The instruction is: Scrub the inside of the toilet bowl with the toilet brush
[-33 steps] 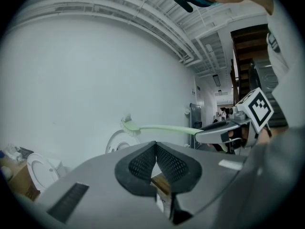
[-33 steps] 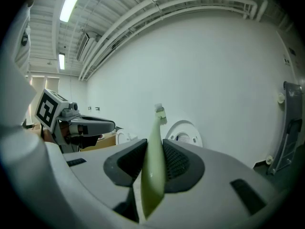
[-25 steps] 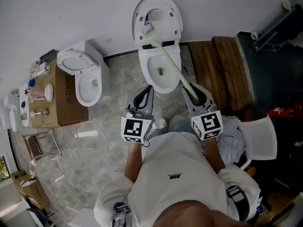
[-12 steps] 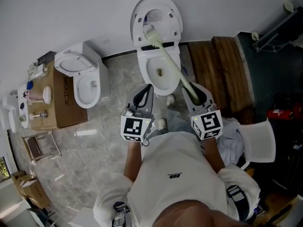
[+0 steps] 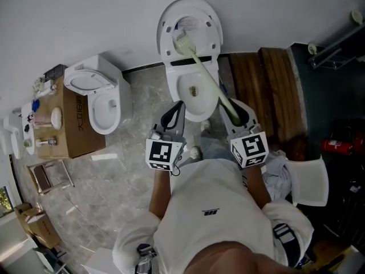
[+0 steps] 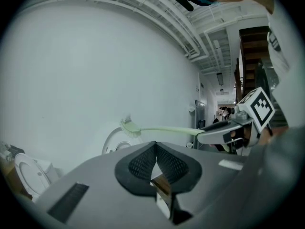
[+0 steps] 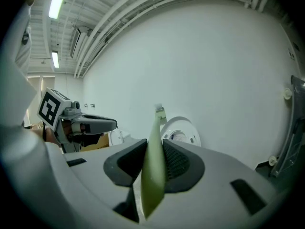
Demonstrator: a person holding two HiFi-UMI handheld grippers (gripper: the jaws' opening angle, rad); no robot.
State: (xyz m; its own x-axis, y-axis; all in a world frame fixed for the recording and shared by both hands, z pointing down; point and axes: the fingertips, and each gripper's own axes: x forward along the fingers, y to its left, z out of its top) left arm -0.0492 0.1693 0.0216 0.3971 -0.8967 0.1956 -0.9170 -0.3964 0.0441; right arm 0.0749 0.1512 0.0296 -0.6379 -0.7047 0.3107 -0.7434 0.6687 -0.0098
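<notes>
Now we count two toilets: centre toilet (image 5: 174,91), side toilet (image 5: 96,119). One toilet brush (image 5: 208,79), clamped in right gripper (image 5: 231,112). Left gripper (image 5: 174,116) jaws together, empty.

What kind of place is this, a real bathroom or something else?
Probably a mock-up or storage space rather than a working bathroom: a toilet and a second toilet stand apart along a bare wall, the second one beside a cardboard box, with wooden boards to the right.

Head camera looks steeply down; gripper cameras both face toilet (image 5: 177,93).
</notes>
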